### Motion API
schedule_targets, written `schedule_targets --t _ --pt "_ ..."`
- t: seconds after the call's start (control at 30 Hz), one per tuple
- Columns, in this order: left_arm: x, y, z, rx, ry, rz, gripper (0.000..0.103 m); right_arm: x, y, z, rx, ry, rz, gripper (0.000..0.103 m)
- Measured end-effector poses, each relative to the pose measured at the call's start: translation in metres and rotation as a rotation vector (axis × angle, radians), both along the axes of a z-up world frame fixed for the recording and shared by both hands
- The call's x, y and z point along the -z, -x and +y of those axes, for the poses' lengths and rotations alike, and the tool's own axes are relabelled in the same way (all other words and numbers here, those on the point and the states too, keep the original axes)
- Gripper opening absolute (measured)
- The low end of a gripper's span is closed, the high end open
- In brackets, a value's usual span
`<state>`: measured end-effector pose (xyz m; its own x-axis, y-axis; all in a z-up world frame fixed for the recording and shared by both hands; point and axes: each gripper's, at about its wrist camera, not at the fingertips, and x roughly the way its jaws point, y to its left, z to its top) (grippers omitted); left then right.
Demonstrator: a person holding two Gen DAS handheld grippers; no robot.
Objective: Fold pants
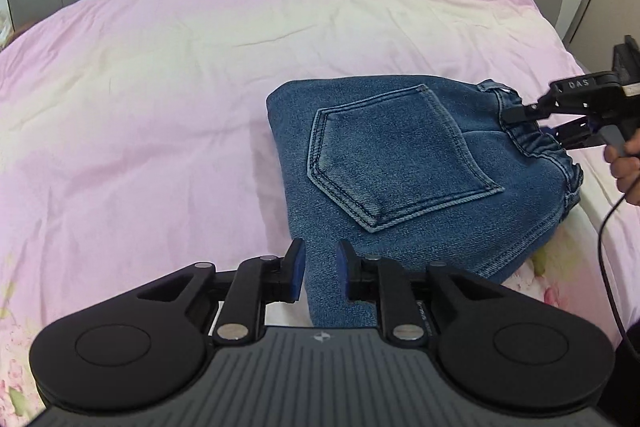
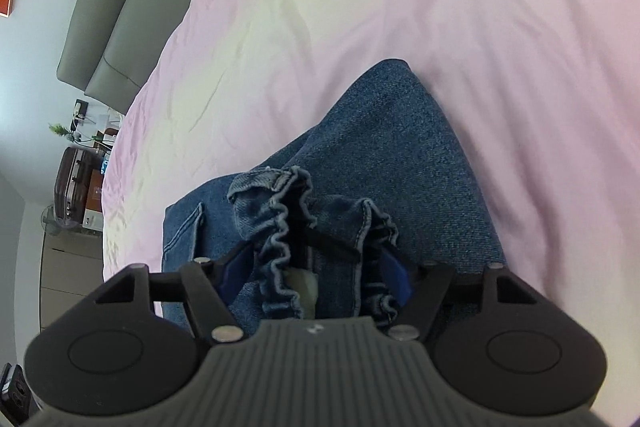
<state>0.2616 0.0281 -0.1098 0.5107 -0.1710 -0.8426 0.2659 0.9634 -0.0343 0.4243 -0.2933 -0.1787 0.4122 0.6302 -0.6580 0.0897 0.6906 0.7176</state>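
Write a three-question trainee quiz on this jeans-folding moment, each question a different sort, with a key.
1. True or false: the back pocket faces up on the folded jeans.
2. Which part of the jeans sits between the fingers of the right gripper? A) a leg hem B) the elastic waistband C) the pocket
3. Fill in: the jeans lie on a ____ bedsheet.

Key
1. True
2. B; the gathered waistband fills the gap.
3. pink

The left gripper has denim between its fingers at the near edge.
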Motion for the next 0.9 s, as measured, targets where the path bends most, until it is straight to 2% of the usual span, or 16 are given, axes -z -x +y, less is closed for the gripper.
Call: schedule_targets --t 0.03,0.07,0.13,0.27,0.4,0.47,0.53,0.67,0.77,0.9 --pt "0.002 -0.001 -0.001 -0.009 0.002 0.005 0.021 -0.004 0.001 0.001 -0.002 0.012 -0.011 0.030" --pt "0.004 -0.003 0.000 -0.018 0.007 0.009 0.021 -0.011 0.003 0.006 -0.026 0.035 -0.042 0.020" --pt "0.007 -0.006 0.004 -0.044 0.022 0.017 0.021 -0.035 0.004 0.019 -0.097 0.121 -0.128 0.018" --pt "0.010 -0.013 0.011 -0.113 0.073 0.019 0.021 -0.088 -0.002 0.038 -0.158 0.169 -0.260 0.015" --pt "0.001 -0.015 0.012 -0.140 0.105 -0.012 0.021 -0.140 -0.012 0.045 -0.165 0.192 -0.350 0.014" --pt "-0.003 -0.016 0.011 -0.141 0.113 -0.026 0.021 -0.148 -0.018 0.039 -0.161 0.231 -0.359 0.014" --pt "-0.004 -0.018 0.010 -0.136 0.123 -0.033 0.021 -0.138 -0.025 0.022 -0.121 0.242 -0.298 0.014" --pt "0.000 -0.027 0.002 -0.117 0.121 -0.037 0.021 -0.087 -0.029 -0.006 -0.029 0.274 -0.156 0.014" --pt "0.004 -0.034 -0.004 -0.093 0.107 -0.047 0.021 -0.054 -0.026 -0.024 0.029 0.301 -0.116 0.012" --pt "0.010 -0.048 -0.006 -0.074 0.109 -0.039 0.021 -0.031 -0.031 -0.021 0.050 0.344 -0.082 0.013"
